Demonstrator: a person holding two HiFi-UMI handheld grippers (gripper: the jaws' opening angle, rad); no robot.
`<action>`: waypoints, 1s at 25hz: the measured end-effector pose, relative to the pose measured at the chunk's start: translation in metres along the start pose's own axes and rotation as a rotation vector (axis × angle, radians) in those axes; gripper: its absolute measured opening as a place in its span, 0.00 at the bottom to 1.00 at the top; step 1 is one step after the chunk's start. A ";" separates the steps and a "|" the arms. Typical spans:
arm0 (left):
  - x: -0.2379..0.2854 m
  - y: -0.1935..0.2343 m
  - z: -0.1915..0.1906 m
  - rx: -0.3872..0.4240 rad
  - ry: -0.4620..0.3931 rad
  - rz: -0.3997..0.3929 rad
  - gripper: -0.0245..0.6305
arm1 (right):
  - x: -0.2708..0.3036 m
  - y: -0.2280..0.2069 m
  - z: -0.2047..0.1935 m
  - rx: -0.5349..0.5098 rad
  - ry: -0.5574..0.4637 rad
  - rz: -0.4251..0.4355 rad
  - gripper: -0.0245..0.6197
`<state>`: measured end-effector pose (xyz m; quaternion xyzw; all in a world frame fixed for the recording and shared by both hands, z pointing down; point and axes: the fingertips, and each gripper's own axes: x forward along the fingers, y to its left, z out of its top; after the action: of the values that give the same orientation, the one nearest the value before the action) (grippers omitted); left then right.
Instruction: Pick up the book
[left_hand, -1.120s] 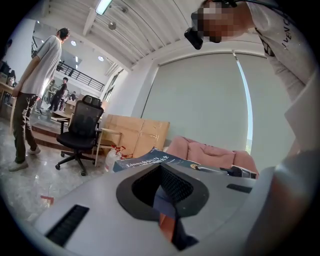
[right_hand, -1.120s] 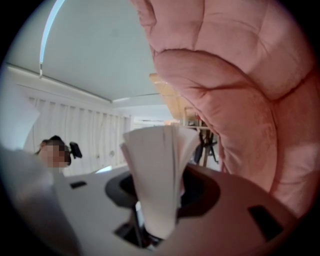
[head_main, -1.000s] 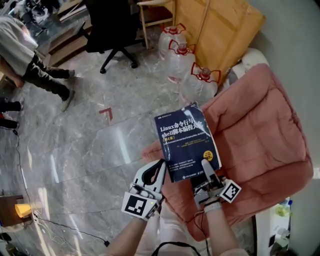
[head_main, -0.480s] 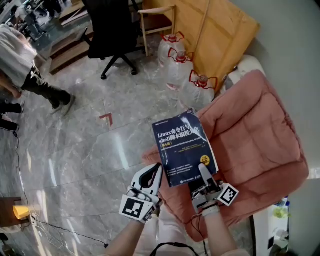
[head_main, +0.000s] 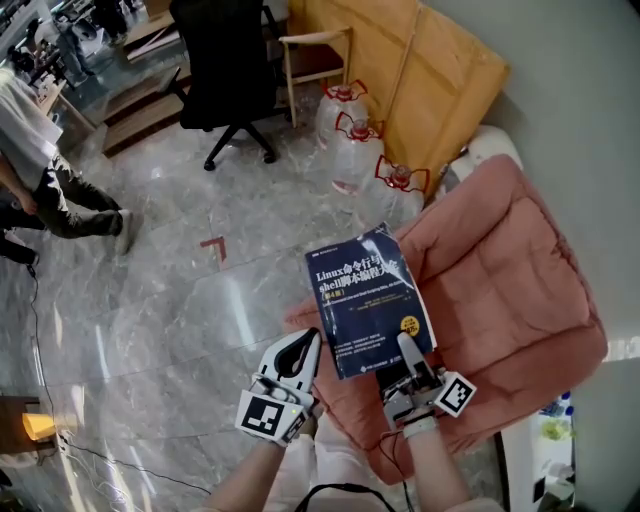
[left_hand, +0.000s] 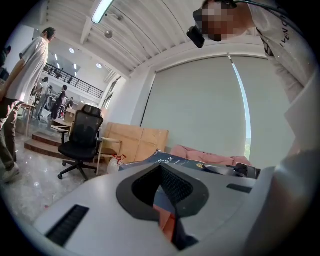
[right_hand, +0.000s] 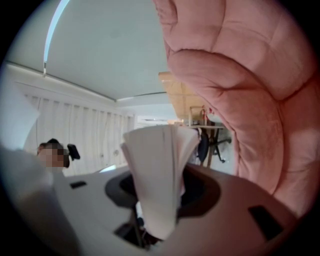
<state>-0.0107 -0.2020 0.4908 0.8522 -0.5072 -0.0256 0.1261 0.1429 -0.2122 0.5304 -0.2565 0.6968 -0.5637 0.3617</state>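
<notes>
In the head view, the book (head_main: 368, 300), a dark blue paperback with its cover up, is being held over the near-left edge of a pink quilted cushion (head_main: 510, 290). Its near edge is being clamped by the right gripper (head_main: 407, 350). The left gripper (head_main: 305, 348) is being carried just beside the book's near-left corner, apart from it, over the marble floor (head_main: 180, 300).

Only the head view is showing the cover print, the three water bottles (head_main: 358, 150) beyond the book and the black office chair (head_main: 225, 60) farther off.

The right gripper view is showing what the head view is not. The book's white page edges are being pinched between the jaws, with a pad pressing on each side, and the pink cushion is being seen at the right.

In the left gripper view the jaws are being kept together with nothing between them. The blue cover is being seen past their tips, toward the right.
</notes>
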 end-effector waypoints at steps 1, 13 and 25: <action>0.000 -0.001 0.002 0.001 -0.001 -0.001 0.07 | 0.000 0.003 0.000 0.000 -0.001 0.001 0.31; -0.007 -0.011 0.019 0.013 0.006 -0.027 0.07 | -0.004 0.033 0.004 -0.022 -0.014 0.016 0.31; -0.026 -0.012 0.035 0.019 -0.004 -0.055 0.07 | -0.006 0.062 -0.009 -0.020 -0.029 0.034 0.31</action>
<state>-0.0189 -0.1805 0.4517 0.8669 -0.4841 -0.0258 0.1161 0.1421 -0.1879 0.4722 -0.2564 0.7015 -0.5467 0.3786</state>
